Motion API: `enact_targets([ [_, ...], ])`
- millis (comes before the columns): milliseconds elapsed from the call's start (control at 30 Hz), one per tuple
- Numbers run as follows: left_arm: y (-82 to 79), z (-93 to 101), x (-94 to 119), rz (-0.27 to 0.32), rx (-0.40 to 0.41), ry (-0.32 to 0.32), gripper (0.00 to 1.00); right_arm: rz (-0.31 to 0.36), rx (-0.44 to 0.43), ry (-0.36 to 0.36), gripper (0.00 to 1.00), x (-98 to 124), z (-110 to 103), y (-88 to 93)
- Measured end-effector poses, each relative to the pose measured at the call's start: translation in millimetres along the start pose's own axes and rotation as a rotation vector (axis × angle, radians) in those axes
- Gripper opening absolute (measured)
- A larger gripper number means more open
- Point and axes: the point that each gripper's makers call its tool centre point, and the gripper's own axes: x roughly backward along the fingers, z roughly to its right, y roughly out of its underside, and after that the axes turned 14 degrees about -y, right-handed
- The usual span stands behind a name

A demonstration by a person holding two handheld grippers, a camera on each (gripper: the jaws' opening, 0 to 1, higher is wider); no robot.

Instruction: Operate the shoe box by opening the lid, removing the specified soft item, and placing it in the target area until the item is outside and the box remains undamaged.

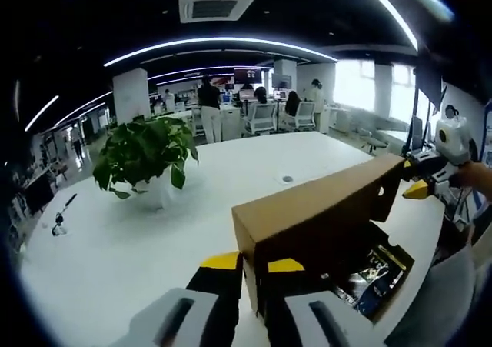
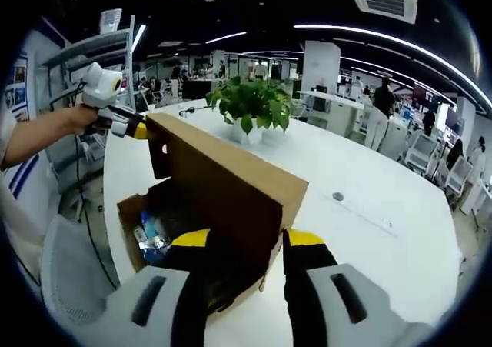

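Note:
A brown cardboard shoe box stands on the white table with its lid (image 1: 323, 208) raised upright. In the left gripper view my left gripper (image 1: 254, 264) is shut on the lid's near end, and the right gripper (image 1: 419, 184) holds the far end. The right gripper view has my right gripper (image 2: 246, 239) astride the lid (image 2: 223, 181) at its near corner, with the left gripper (image 2: 132, 128) on the far corner. Inside the open box (image 2: 134, 208) lie dark and blue shiny packets (image 1: 377, 274), partly hidden by the lid.
A potted green plant (image 1: 146, 151) stands on the table (image 1: 115, 247) beyond the box, also visible as plant (image 2: 250, 105). A round cable port (image 1: 287, 179) sits in the tabletop. A person's forearm (image 2: 46, 131) is at the table's edge. Office desks, chairs and people fill the background.

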Motion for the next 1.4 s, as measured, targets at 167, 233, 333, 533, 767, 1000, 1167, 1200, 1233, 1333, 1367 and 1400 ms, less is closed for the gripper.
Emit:
enact_targets([
  [167, -1.9, -2.1, -5, 0.006, 0.027, -0.003, 0.06, 0.001, -0.001, 0.004, 0.31, -2, 4, -1.1],
  [233, -2.8, -3.4, -8, 0.007, 0.034, -0.006, 0.05, 0.002, -0.001, 0.007, 0.31, -3, 7, -1.9],
  [333, -4.4, -6.2, -13, 0.003, 0.043, -0.011, 0.05, 0.0, -0.003, 0.012, 0.3, -5, 11, -3.0],
  [533, -6.3, -8.5, -19, -0.012, 0.062, -0.031, 0.03, -0.002, 0.001, 0.031, 0.26, -7, 20, -4.1],
  [767, -8.8, -11.0, -27, -0.018, 0.088, -0.037, 0.03, 0.001, -0.041, 0.05, 0.21, -9, 29, -1.7],
  [1000, -10.3, -13.3, -36, -0.021, 0.092, -0.031, 0.03, -0.026, -0.068, 0.067, 0.2, -11, 34, 14.5],
  [1167, -11.2, -14.0, -42, -0.025, 0.095, -0.027, 0.03, -0.043, -0.105, 0.08, 0.19, -10, 38, 29.7],
  [1200, -11.6, -13.3, -43, -0.026, 0.095, -0.027, 0.03, -0.048, -0.112, 0.082, 0.18, -10, 39, 33.4],
  [1233, -11.6, -13.3, -44, -0.027, 0.094, -0.027, 0.03, -0.051, -0.117, 0.083, 0.18, -10, 39, 35.8],
  [1333, -11.7, -13.8, -47, -0.03, 0.094, -0.027, 0.03, -0.06, -0.133, 0.087, 0.17, -11, 40, 43.2],
  [1367, -11.7, -14.1, -49, -0.032, 0.094, -0.027, 0.03, -0.065, -0.139, 0.086, 0.16, -12, 40, 46.2],
  [1400, -11.8, -14.3, -50, -0.033, 0.094, -0.026, 0.03, -0.069, -0.14, 0.086, 0.16, -12, 40, 48.2],
])
